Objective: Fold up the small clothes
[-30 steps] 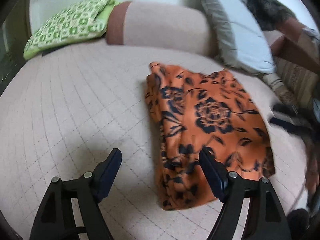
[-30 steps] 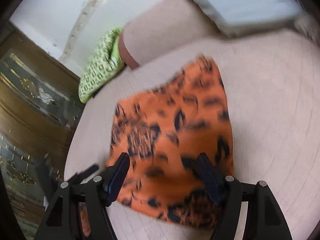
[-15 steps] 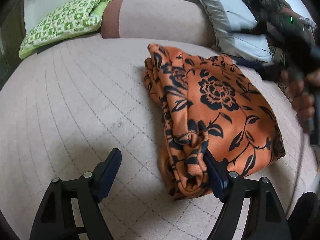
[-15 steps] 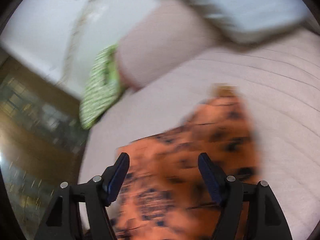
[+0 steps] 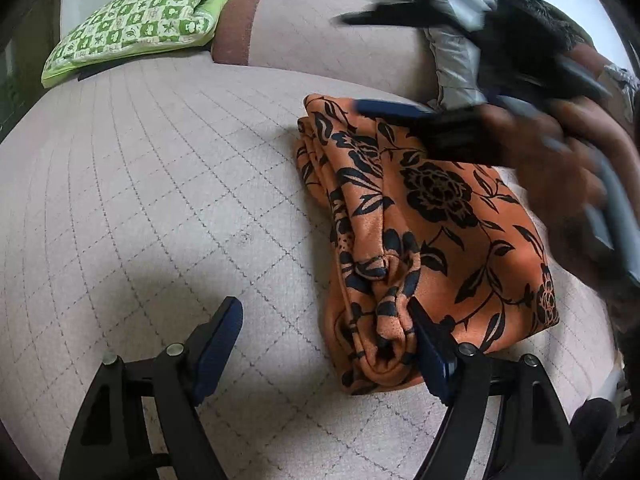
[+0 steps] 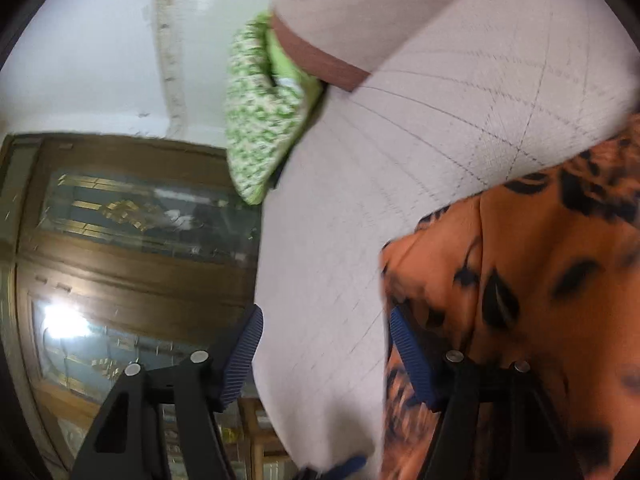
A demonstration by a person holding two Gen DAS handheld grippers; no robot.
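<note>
An orange garment with a black flower print (image 5: 424,224) lies folded in a thick stack on the quilted pink bed (image 5: 160,184). My left gripper (image 5: 324,340) is open and empty; its right finger (image 5: 430,354) touches the garment's near left corner. My right gripper (image 5: 364,64), blurred, hovers open over the garment's far edge, held by a hand. In the right wrist view the right gripper (image 6: 324,344) is open and empty, with the garment (image 6: 532,280) at its right finger and the bed (image 6: 440,140) beyond.
A green patterned pillow (image 5: 140,20) and a pink bolster (image 5: 320,28) lie at the bed's far edge, with a grey cushion (image 5: 456,56) to the right. A wooden glass-paneled cabinet (image 6: 120,240) stands off the bed's left side.
My left gripper has come closer to the garment's near corner. My right gripper has lifted off the garment and swung left across its far edge, still open.
</note>
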